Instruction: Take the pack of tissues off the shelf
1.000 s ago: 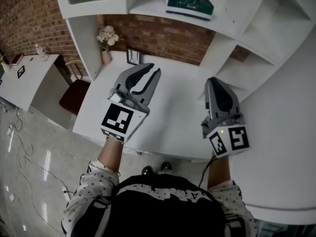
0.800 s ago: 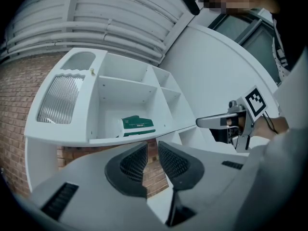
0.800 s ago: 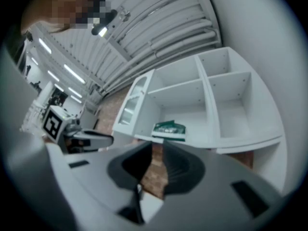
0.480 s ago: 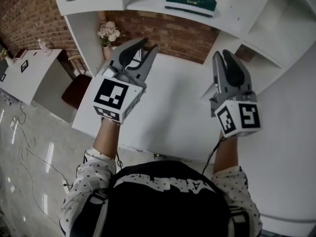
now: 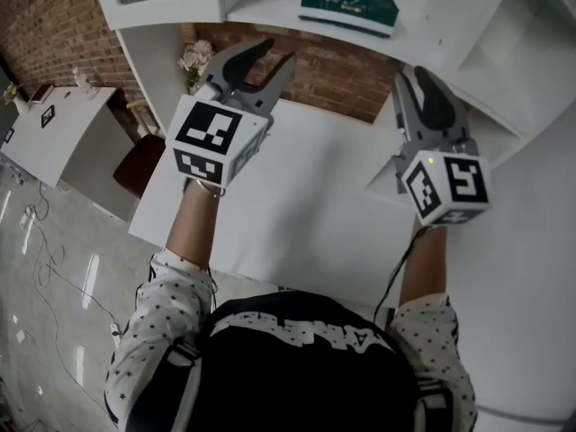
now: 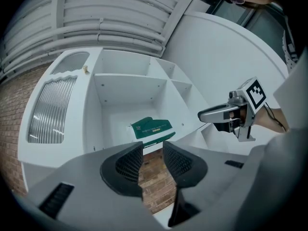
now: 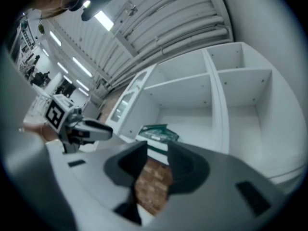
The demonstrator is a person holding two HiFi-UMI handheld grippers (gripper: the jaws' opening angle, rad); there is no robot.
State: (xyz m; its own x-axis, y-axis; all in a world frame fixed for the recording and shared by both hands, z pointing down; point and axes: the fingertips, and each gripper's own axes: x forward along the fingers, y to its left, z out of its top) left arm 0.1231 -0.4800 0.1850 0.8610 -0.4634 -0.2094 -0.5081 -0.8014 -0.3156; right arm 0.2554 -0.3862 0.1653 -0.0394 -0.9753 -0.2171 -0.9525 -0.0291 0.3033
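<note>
the task is barely begun: the pack (image 5: 346, 0) lies untouched on the shelf (image 5: 261, 12), in its open middle bay, well apart from both tools. the left gripper (image 5: 273, 55) and right gripper (image 5: 421, 77) point up toward it. each has its jaws opening, about half spread, with nothing between them. reaching, gripping and lifting off are all left. count: one green pack, two grippers, one vase of flowers (image 5: 193, 61), and what looks like one chair (image 5: 144, 165), partly hidden by the desk.
</note>
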